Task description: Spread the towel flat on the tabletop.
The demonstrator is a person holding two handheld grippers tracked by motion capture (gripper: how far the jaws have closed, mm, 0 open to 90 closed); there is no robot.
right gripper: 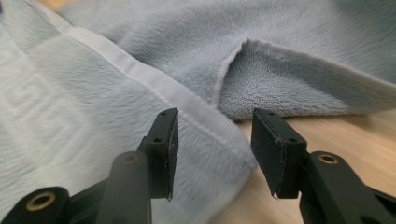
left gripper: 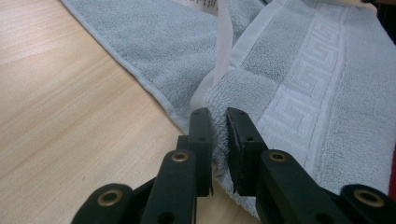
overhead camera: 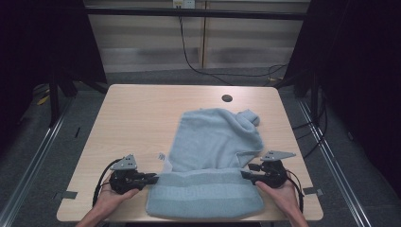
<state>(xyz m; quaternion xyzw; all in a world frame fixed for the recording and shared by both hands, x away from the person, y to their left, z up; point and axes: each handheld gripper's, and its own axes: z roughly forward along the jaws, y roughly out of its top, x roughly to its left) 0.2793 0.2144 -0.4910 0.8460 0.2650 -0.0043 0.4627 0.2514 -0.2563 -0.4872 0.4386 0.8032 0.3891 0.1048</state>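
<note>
Two hands come in from the bottom edge of the high view, and each one holds a black two-jaw gripper at the near part of the light wooden table (overhead camera: 142, 113). Between them lies a pale blue-grey terry towel (overhead camera: 213, 142) with a woven key-pattern band. Its near end is folded over and makes a thick band across the front of the table, while the rest spreads away toward the far side, where one corner is rumpled near a small dark round hole (overhead camera: 227, 98) in the tabletop.

On the left side, the left hand (overhead camera: 111, 196) keeps the left gripper (overhead camera: 152, 178) at the left end of the folded band. In the left gripper view, the jaws of this gripper (left gripper: 218, 122) are almost together and the folded edge of the towel (left gripper: 299, 93) sits between them, so it is clamped on the cloth. A white label (left gripper: 224, 42) lies on the towel just beyond.

On the right side, the right hand (overhead camera: 283, 196) keeps the right gripper (overhead camera: 246, 176) at the right end of the band. In the right gripper view, the jaws of this gripper (right gripper: 215, 135) stand apart, and the hemmed corner of the towel (right gripper: 140, 70) lies in the gap between them. I cannot tell if the pads touch it.
</note>
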